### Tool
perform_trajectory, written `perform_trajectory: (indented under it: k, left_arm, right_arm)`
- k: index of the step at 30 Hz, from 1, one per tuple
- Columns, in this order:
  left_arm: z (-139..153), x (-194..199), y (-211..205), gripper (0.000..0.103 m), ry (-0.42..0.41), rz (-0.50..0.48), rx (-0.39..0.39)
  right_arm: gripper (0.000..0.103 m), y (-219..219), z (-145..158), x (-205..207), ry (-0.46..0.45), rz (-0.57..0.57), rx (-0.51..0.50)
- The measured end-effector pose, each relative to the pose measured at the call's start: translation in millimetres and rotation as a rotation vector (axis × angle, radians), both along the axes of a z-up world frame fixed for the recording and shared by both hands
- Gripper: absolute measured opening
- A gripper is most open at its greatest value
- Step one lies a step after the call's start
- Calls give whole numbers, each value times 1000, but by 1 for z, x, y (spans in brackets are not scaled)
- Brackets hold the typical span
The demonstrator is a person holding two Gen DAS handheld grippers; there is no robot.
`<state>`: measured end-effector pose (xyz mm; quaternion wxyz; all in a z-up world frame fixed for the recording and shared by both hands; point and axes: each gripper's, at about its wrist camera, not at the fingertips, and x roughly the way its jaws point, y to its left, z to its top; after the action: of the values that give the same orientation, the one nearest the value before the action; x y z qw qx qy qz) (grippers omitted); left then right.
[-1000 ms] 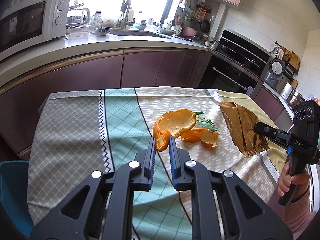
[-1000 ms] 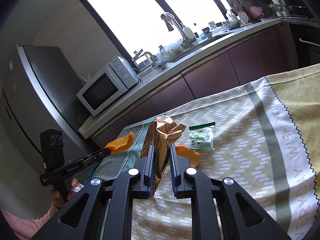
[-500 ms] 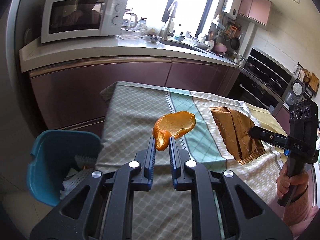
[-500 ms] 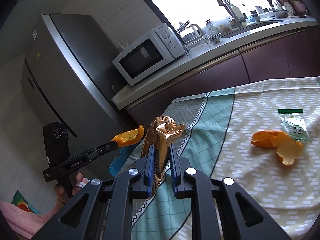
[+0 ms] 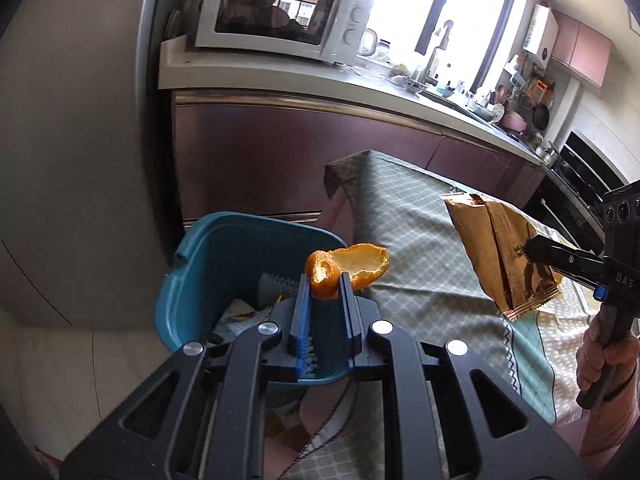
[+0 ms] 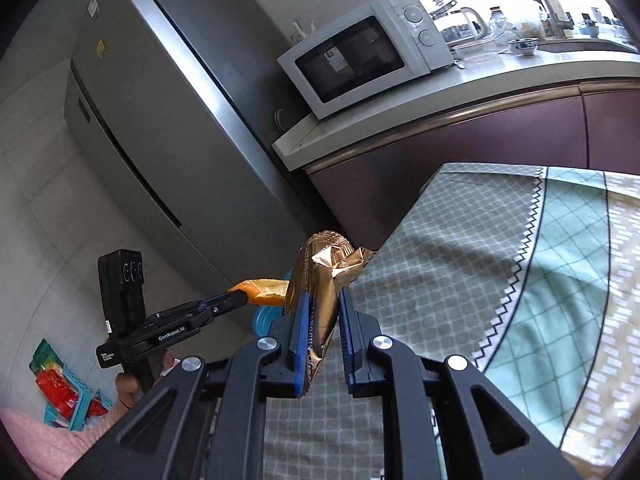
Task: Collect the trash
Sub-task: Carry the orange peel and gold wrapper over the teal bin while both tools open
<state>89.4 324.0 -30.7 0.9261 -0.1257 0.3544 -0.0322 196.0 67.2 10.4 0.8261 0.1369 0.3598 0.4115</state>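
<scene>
Here the fridge [image 6: 132,128] fills the left of the right wrist view, with the counter [image 5: 280,80] beside it carrying the microwave [image 5: 280,12]. Below, the table [image 5: 420,264] wears a patterned cloth in grey, green and cream. Just off its corner stands the teal bin [image 5: 208,264], with crumpled scraps inside.

The left gripper [image 5: 323,286] is pinched on an orange peel [image 5: 348,266], which hangs over the bin's rim nearest the table. The right gripper [image 6: 322,300] is clamped on a gold wrapper [image 6: 320,280]; in the left wrist view that wrapper [image 5: 500,256] hangs in the air above the cloth, well to the right of the bin. A hand [image 5: 600,356] grips the right gripper's handle. On the floor at far left of the right wrist view sits a small basket [image 6: 68,396] with red packets.
</scene>
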Motion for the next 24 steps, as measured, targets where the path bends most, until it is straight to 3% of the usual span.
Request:
perform_trajectory:
  k: [9,24]
  left_arm:
    - [-26,4,38,14,56,85,19]
    - [-75,48,44,14,157,135,47]
  right_arm:
    - [13,67,-14,21,40,75,-60]
    - [14,149,-58,56,142,116,-185]
